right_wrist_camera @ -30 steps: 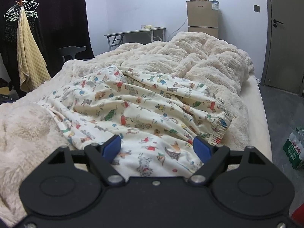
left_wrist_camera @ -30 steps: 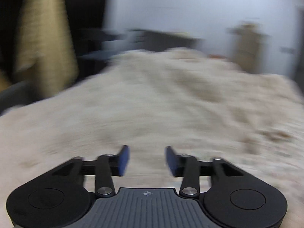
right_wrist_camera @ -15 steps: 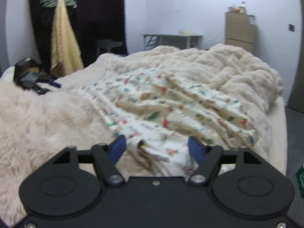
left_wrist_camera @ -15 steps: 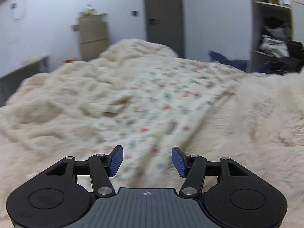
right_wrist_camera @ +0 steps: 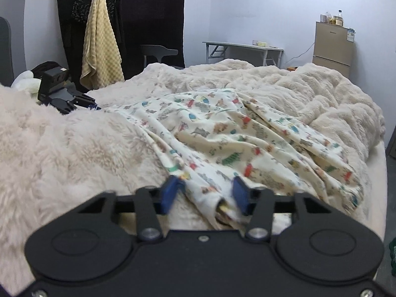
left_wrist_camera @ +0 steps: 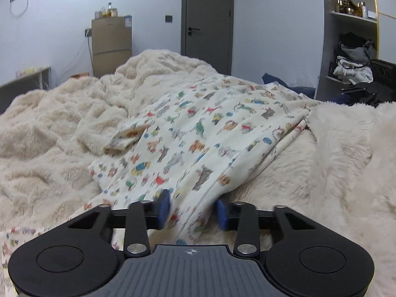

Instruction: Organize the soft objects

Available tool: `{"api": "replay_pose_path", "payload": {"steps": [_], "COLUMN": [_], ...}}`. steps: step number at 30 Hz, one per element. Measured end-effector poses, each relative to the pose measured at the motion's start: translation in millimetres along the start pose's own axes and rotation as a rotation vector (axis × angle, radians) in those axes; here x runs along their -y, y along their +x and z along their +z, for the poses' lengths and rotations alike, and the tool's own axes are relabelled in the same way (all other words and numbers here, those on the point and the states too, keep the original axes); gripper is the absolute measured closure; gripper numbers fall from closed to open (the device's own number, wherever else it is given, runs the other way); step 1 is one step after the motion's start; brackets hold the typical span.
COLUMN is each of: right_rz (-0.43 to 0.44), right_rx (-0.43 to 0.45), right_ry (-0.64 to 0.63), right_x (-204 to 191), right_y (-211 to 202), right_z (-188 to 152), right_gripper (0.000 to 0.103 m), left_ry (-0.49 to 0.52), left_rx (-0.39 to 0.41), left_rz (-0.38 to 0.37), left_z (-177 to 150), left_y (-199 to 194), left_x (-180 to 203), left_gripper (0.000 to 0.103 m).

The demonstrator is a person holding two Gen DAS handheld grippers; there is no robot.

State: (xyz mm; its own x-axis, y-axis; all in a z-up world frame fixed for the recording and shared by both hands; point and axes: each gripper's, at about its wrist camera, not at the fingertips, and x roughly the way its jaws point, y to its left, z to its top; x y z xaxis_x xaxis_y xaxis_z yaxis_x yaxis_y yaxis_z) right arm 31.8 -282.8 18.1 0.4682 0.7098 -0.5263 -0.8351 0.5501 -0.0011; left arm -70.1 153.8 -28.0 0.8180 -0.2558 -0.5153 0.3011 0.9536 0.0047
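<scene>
- My left gripper (left_wrist_camera: pixel 191 209) jaws stand apart, a bunched edge of the printed garment (left_wrist_camera: pixel 198 133) lying between the blue pads; I can't tell if either pad touches the cloth.
- My right gripper (right_wrist_camera: pixel 205 194) jaws also apart, straddling a folded end of the same garment (right_wrist_camera: pixel 237 143); no clamp yet.
- The garment lies spread on the fluffy cream blanket (right_wrist_camera: pixel 69 153), roughly mid-bed, right side reaching near the bed's right edge.
- From the left jaws the cloth runs straight ahead and up-right toward the door (left_wrist_camera: pixel 206 17) side; long axis runs away from my pads.
- From the right jaws it fans forward toward the desk (right_wrist_camera: pixel 245 48) end of the bed.
- Both grippers sit on its near ends, about equally close; the other gripper (right_wrist_camera: pixel 61 96) shows at the far left.
- Judgement: next is closing on both ends, then lifting to straighten.
</scene>
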Motion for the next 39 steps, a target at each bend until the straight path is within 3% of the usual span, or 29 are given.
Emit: {"api": "replay_pose_path", "payload": {"steps": [1,5,12,17,20,21,22,24,25,28,30,33,35,39], "right_rz": [0.000,0.006,0.054,0.155,0.270,0.267,0.265,0.228,0.215,0.179,0.163,0.155,0.167,0.206], "right_rx": [0.004,0.049,0.146,0.148,0.163,0.188,0.212,0.253,0.261,0.264,0.228,0.140,0.064,-0.045], "right_ry": [-0.008,-0.016,0.001,-0.061,-0.120,-0.124,-0.128,-0.092,-0.058,0.063,0.111,0.117,0.091,0.021], "right_x": [-1.7,-2.2,5.9,6.1,3.1,3.3,3.4,7.0,10.6,22.8,26.1,24.7,19.4,-0.4], "right_y": [0.9,-10.4,-50.0,-79.3,-94.3,-98.9,-103.5,-106.8,-104.5,-91.0,-75.9,-53.3,-40.7,-26.8], "right_z": [-0.2,0.2,9.5,7.2,0.1,1.2,2.2,7.9,11.3,19.9,20.2,16.3,12.7,1.3], "right_gripper": [0.078,0.095,0.097,0.096,0.091,0.084,0.068,0.052,0.052,0.052,0.052,0.052,0.052,0.052], "left_ry": [0.006,0.042,0.129,0.282,0.308,0.285,0.248,0.163,0.120,0.019,0.001,-0.068,-0.166,-0.507], "left_rx": [0.001,0.029,0.173,0.106,0.102,0.119,0.155,0.224,0.258,0.290,0.270,0.216,0.170,-0.026], "left_rz": [0.008,0.058,0.014,-0.056,-0.152,-0.181,-0.199,-0.201,-0.200,-0.177,-0.129,-0.011,0.076,0.314], "left_z": [1.3,9.3,37.6,37.1,26.4,24.5,23.9,25.7,26.7,29.4,28.3,18.0,6.7,-30.9], "left_y": [0.7,-4.4,-75.5,-95.6,-102.4,-105.4,-109.3,-114.1,-116.3,-115.0,-112.1,-108.3,-102.9,-85.0], "left_x": [2.6,8.9,25.3,51.7,50.1,44.2,36.3,21.4,14.0,-3.0,-10.9,-34.1,-60.7,-135.2], "left_gripper": [0.092,0.097,0.097,0.094,0.080,0.072,0.068,0.058,0.052,0.049,0.045,0.031,0.030,0.028]}}
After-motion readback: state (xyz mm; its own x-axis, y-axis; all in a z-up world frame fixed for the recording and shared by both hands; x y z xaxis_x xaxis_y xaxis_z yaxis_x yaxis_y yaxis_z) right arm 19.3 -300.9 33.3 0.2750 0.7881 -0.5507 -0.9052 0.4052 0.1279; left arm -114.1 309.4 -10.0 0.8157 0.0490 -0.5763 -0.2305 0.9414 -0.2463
